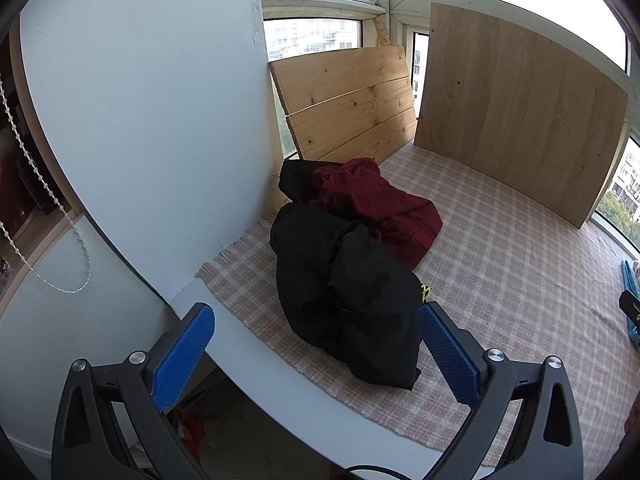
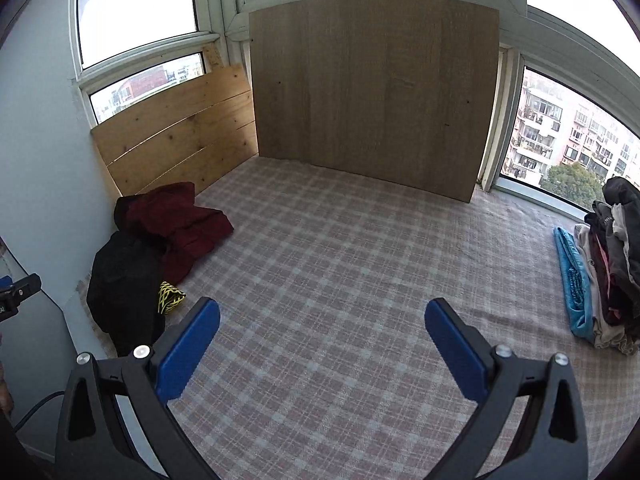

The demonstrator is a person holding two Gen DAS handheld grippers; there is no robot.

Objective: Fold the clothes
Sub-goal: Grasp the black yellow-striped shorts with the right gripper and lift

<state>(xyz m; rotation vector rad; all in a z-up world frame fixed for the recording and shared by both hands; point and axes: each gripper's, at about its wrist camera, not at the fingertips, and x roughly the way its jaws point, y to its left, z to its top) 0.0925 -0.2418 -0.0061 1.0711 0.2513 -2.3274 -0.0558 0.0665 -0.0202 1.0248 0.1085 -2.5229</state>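
The left gripper [image 1: 316, 344], black-framed with blue ribbed pads, had its jaws spread wide and held nothing; it hovered at the near left corner of the table, aimed at the crumpled black garment [image 1: 344, 292] lying there. That garment sat in a loose heap on the pink-and-white checked woven cloth [image 1: 500, 264] covering the table, its near edge falling between the two blue pads in the left wrist view, though whether either pad touched it could not be told. A scrap of yellow-and-black patterned fabric [image 1: 425, 292] poked out at its right side. Just behind it, touching and partly overlapped by it, lay the dark red rumpled garment [image 1: 380, 204], close to the pale wall [image 1: 140, 120] and the slatted pine board [image 1: 348, 100] leaning against the window.

The right gripper [image 2: 322, 328], of the same build, was likewise wide open and empty, hanging over the bare middle of the checked cloth [image 2: 340, 260], well apart from the black garment [image 2: 120, 280] and the red one [image 2: 176, 220] at far left. A large flat oak-coloured panel [image 2: 372, 96] stood upright at the back. On the right edge of the table sat a stack of mixed folded clothes [image 2: 612, 264], with a bright blue folded piece [image 2: 574, 280] lying just beside it
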